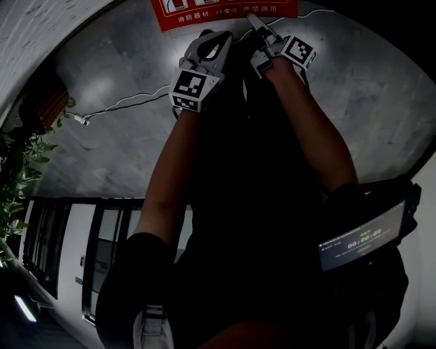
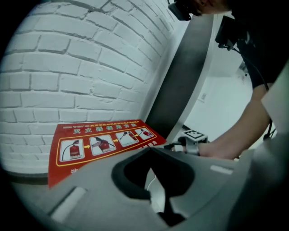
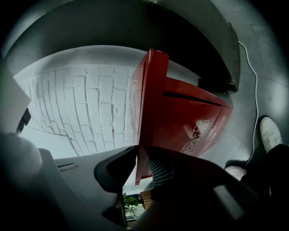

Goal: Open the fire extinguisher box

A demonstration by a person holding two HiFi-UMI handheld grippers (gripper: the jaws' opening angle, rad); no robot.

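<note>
From the head view, the red fire extinguisher box (image 1: 225,13) sits on the floor (image 1: 109,88) at the foot of the wall. Both grippers reach down to its top: the left gripper (image 1: 218,35) is at its near edge and the right gripper (image 1: 255,24) is just beside it, further along.

In the left gripper view, the left gripper's jaws are together with nothing between them. They hover just over the box's instruction panel (image 2: 104,142), and the white brick wall (image 2: 81,67) stands behind.

In the right gripper view, the thin edge of the lid (image 3: 151,99) runs down between the right gripper's jaws, which appear clamped on it. The box body spreads away to the right.

The box looks like painted sheet metal. It is probably stiff and smooth, and the lid is likely light but hinged. The free edge is the place to hold, and a shallow pinch there could slip off the slick paint.
</note>
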